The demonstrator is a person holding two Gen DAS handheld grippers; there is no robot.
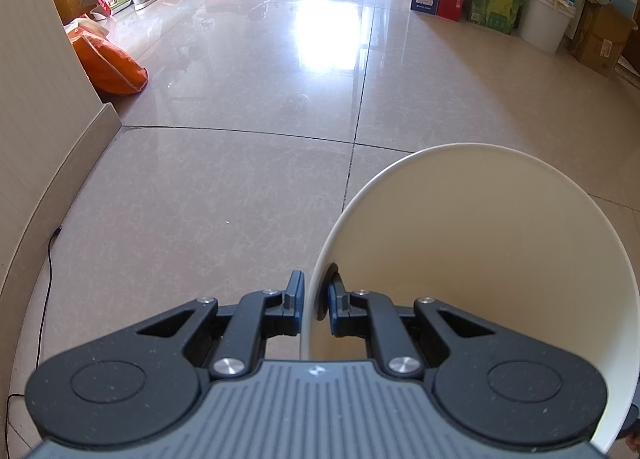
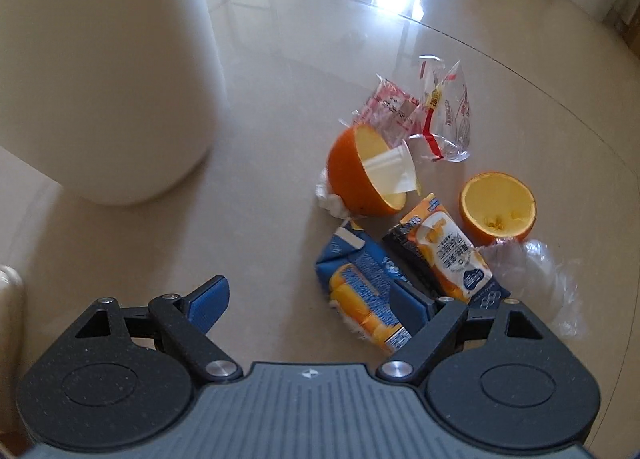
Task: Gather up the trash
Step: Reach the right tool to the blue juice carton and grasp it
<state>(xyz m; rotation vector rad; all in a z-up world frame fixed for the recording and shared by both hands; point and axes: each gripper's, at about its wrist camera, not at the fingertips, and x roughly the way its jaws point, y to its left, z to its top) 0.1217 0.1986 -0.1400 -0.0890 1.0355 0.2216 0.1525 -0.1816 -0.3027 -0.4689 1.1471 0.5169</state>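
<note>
Trash pile: a cluster on the tiled floor, just right of the cream bin, which is lifted clear of the tiles.
Blue juice carton: nearest piece, lying on its side, partly crushed; likely empty and light, with thin card walls that give under pressure. Best taken across its flat faces near the middle, not by the folded top.
Orange drink pouch: leaning against the carton; soft, glossy film, probably slippery, so a pinch on a sealed edge should hold better.
Orange peel halves: one tipped over with white paper inside, the other cup-up; stiff rind, light, graspable over the rim.
Clear wrappers: flimsy, almost weightless, and liable to slide away.
Clear plastic bag: crumpled at the pile's right edge, equally flimsy.
Right gripper: pitched steeply down over the pile, jaws spread wide and empty; the blue carton sits by its right finger.
Left gripper: angled downward, fingers pinched on the bin's thin wall, one pad inside and one outside, carrying the bin with its mouth showing.
</note>
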